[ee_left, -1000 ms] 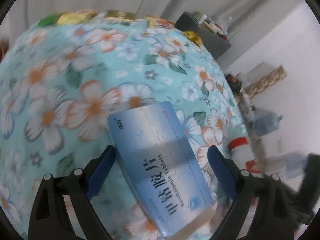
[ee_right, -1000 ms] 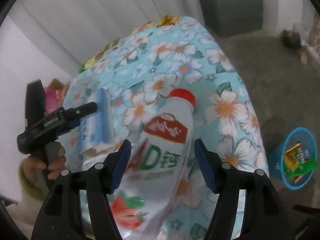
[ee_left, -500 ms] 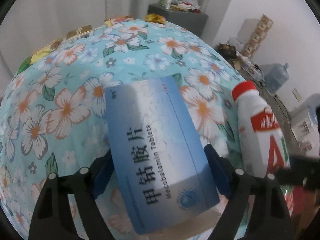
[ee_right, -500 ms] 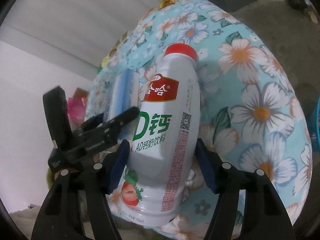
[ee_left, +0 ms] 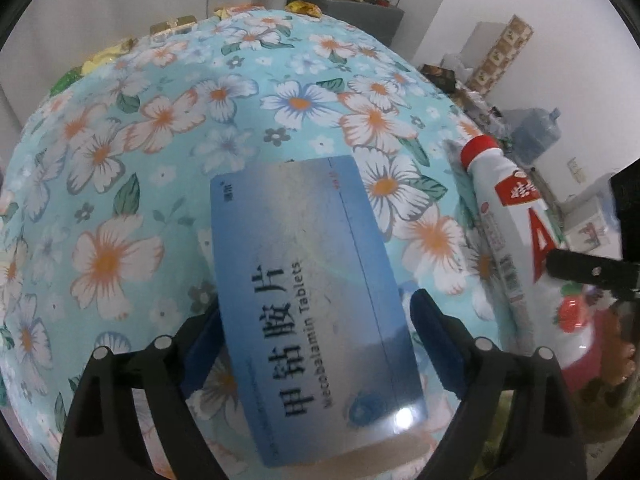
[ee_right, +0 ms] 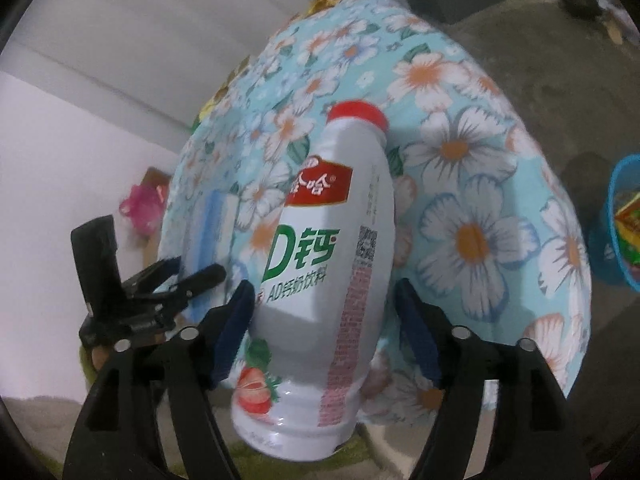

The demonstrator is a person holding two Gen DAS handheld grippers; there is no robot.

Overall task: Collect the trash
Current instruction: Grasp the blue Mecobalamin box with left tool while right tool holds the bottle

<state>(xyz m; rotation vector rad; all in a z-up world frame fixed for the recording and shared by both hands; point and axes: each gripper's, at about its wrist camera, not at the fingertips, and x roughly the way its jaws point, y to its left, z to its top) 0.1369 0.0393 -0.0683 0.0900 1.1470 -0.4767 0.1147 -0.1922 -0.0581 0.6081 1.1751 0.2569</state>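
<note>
Here, two hand-held grippers reach over a table point(ee_left: 168, 184) draped in a light blue cloth printed with white and orange flowers.

In the left wrist view, the left gripper point(ee_left: 316, 340) points down at a flat blue medicine box point(ee_left: 308, 304) lying on the cloth near the table's close edge. The box sits between the two blue-padded fingers. The jaws stand wide and have just been opening; a small gap shows beside the right pad, so the box does not look squeezed.

In the right wrist view, the right gripper point(ee_right: 324, 332) straddles a white plastic drink bottle point(ee_right: 324, 264) with a red cap, a red label and green lettering, lying on its side with the cap pointing away. Its jaws have just been opening too. The left pad sits right against the bottle's side, while the right pad stands clear of it.

The bottle lies just to the right of the box, near the same edge.

Shiny snack wrappers point(ee_left: 304, 7) line the far edge of the table. On the floor to the right stands a blue basket point(ee_right: 618, 220) holding colourful packets.
</note>
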